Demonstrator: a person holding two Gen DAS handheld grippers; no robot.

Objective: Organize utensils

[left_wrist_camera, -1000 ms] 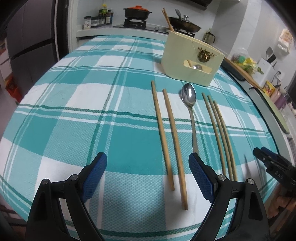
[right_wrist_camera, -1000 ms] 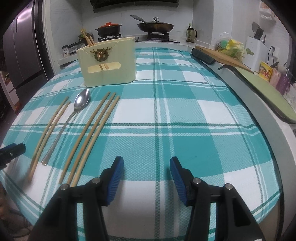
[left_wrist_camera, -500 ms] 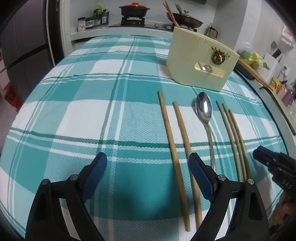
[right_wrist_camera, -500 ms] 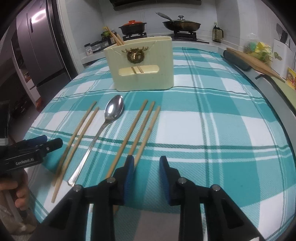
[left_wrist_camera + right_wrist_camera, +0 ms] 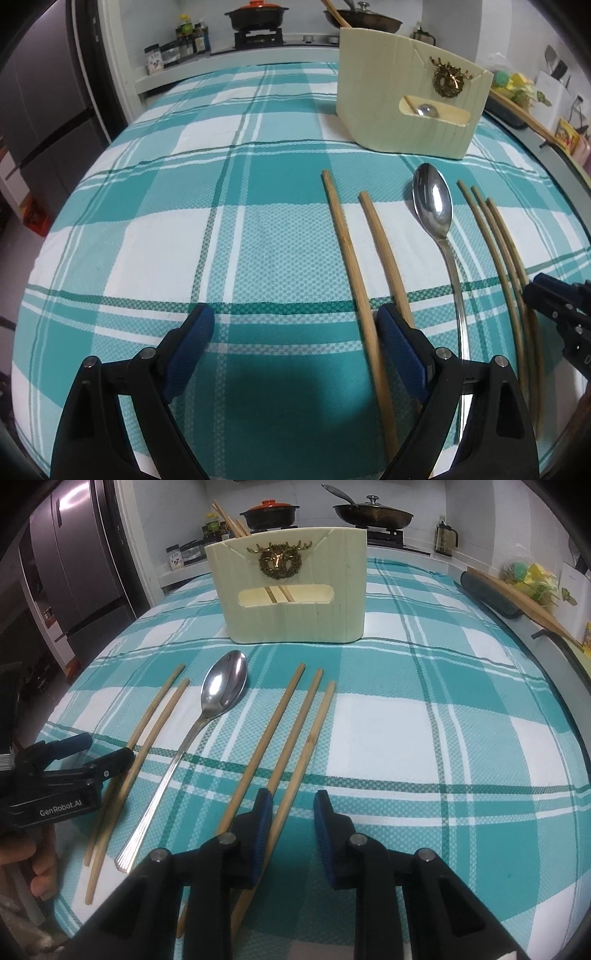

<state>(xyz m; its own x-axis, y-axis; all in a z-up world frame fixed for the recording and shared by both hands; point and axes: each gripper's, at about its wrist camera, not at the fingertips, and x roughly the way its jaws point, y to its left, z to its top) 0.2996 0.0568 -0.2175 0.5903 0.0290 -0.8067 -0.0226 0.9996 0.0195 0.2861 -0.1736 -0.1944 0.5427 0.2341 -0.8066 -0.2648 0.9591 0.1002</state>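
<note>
While both tongs gape empty | cream holder [image 5: 295, 602] upright on cloth | contains chopsticks [image 5: 227, 518]

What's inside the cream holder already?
Chopsticks stick out of the holder's top left, and through its front slot two sticks show; the left view shows something shiny there. The rest is hidden by its walls.

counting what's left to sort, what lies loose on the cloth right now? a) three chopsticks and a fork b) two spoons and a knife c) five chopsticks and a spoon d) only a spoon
c: in the right wrist view two chopsticks lie left of the spoon and three chopsticks lie right of it.
</note>
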